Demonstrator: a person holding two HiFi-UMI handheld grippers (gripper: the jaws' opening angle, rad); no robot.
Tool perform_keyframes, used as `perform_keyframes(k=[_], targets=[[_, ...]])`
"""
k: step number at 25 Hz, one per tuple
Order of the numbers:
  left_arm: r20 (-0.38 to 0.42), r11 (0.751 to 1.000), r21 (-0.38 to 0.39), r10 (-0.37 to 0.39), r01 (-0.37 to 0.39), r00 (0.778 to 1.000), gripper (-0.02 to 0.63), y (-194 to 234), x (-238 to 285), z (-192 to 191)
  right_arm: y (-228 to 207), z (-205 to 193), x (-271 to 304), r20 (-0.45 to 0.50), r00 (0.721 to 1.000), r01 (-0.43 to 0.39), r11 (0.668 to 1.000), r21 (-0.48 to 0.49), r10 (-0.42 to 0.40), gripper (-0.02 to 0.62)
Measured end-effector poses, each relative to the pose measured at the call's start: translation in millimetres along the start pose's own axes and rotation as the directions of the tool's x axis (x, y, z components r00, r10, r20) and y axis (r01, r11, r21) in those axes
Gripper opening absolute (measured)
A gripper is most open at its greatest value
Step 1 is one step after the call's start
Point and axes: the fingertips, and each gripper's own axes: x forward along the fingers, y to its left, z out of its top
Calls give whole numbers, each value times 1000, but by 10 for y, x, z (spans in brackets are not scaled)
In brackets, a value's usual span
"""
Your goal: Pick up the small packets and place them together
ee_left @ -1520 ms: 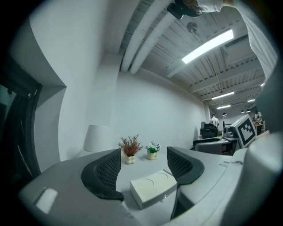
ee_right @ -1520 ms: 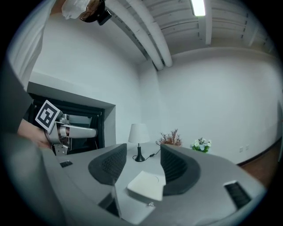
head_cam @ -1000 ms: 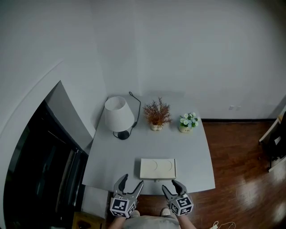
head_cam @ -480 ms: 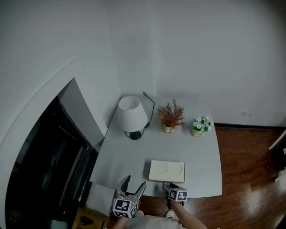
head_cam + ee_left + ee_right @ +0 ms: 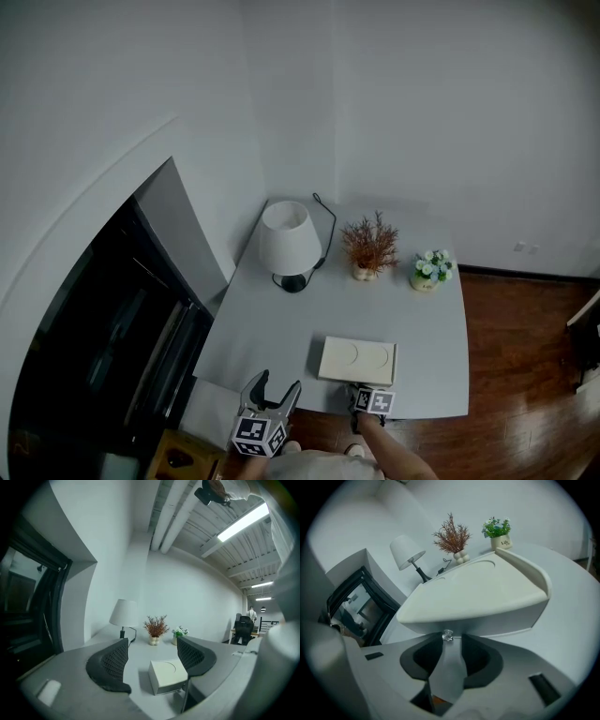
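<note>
Right tongs point(image 5: 451, 641), having just been closing, are pinching a thin, flimsy-looking tab point(image 5: 447, 677) at the box's point(image 5: 357, 361) six o'clock edge. Left tongs point(image 5: 152, 642) are hanging open, empty.

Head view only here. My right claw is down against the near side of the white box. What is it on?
Observer: The right gripper view shows a small clear knob on the white box front, between the tips of the right claw, which has just been closing; I can't tell whether it pinches yet.
Operator: And the left claw?
Observer: The left gripper view shows the left claw open, nothing between its pads, the box ahead of it.
Operator: Anyone nearby?
Observer: That same view shows a person standing far off, beyond a dark chair.
</note>
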Motion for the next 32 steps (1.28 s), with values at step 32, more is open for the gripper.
perform_keyframes(k=[32], targets=[[-61, 986, -77, -155, 150, 986, 311, -428, -15, -322, 447, -1286, -588, -251, 947, -225, 972, -73, 200, 114]])
